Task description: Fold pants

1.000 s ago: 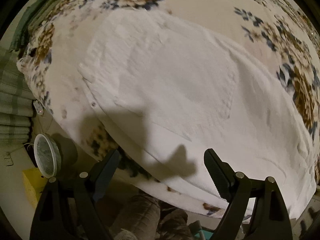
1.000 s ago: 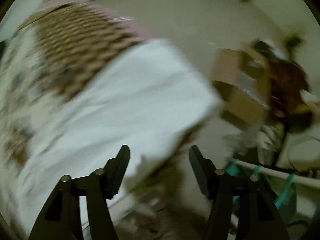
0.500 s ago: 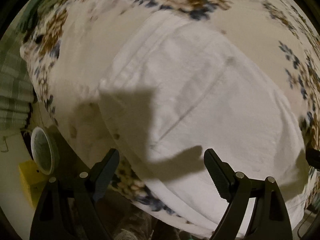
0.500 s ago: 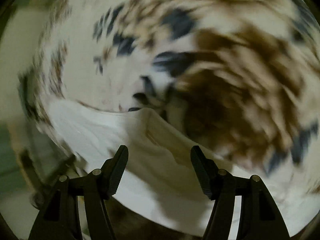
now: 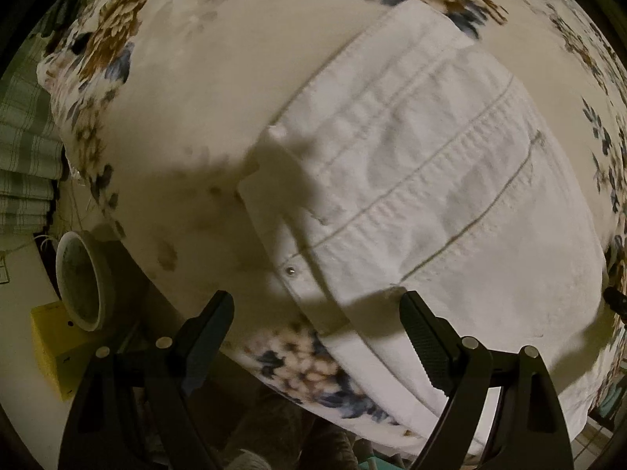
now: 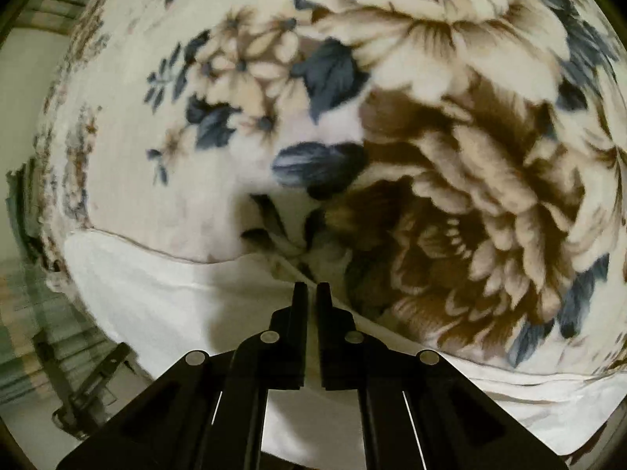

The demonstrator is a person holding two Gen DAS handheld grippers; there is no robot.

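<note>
White pants (image 5: 431, 203) lie flat on a floral blanket (image 5: 188, 90), waistband end with a metal rivet towards me. My left gripper (image 5: 317, 329) is open, hovering just above the near waistband edge, holding nothing. In the right wrist view the pants (image 6: 164, 301) show as a white edge along the bottom. My right gripper (image 6: 311, 293) is shut on a fold of the pants at their edge, next to a big brown flower on the blanket (image 6: 470, 196).
The blanket covers a bed whose near edge drops off below my left gripper. A round white fan (image 5: 78, 278) and a yellow box (image 5: 51, 348) stand on the floor to the left. Green striped cloth (image 5: 23, 149) hangs at far left.
My right gripper has closed on the pants edge after swinging over from the side. My left gripper has moved closer to the waistband and stays open.
</note>
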